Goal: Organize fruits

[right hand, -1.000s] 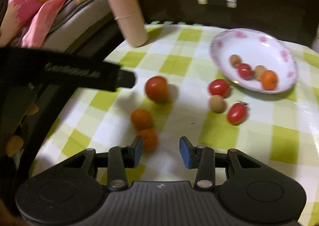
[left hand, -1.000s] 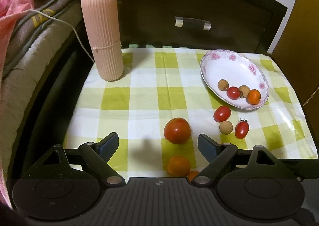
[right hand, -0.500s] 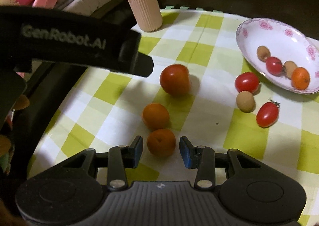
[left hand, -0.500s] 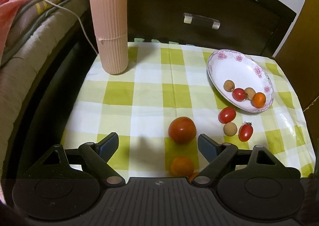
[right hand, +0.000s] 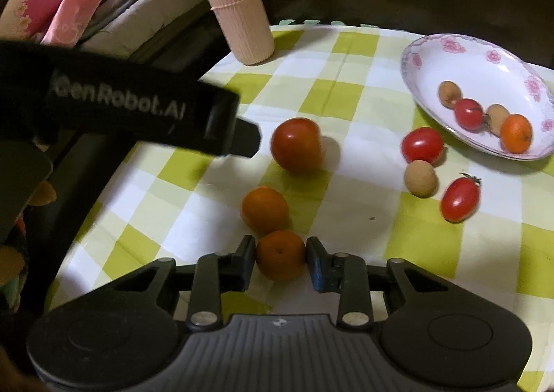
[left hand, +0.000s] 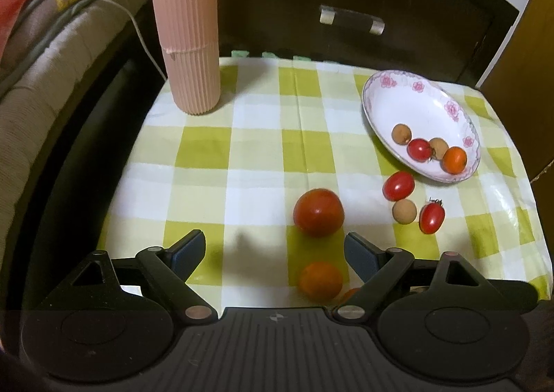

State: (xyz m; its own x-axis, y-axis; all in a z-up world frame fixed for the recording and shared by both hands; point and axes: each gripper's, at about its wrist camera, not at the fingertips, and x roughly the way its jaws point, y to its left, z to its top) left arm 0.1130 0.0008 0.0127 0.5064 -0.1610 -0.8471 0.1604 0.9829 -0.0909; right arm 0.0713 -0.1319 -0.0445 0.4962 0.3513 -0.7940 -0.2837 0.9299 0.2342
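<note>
The small orange (right hand: 280, 255) is sitting low in the frame's centre on the checked surface (right hand: 349, 91), the right gripper (right hand: 281, 258) fingers closing against its sides; the floral plate (right hand: 484, 60) is lying upper right, while the left gripper (left hand: 275, 250) is hovering wide and empty

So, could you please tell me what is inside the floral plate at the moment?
The floral plate holds four small fruits: two brown longans, one red cherry tomato and one small orange. The second longan is partly covered by the tomato and the orange.
</note>
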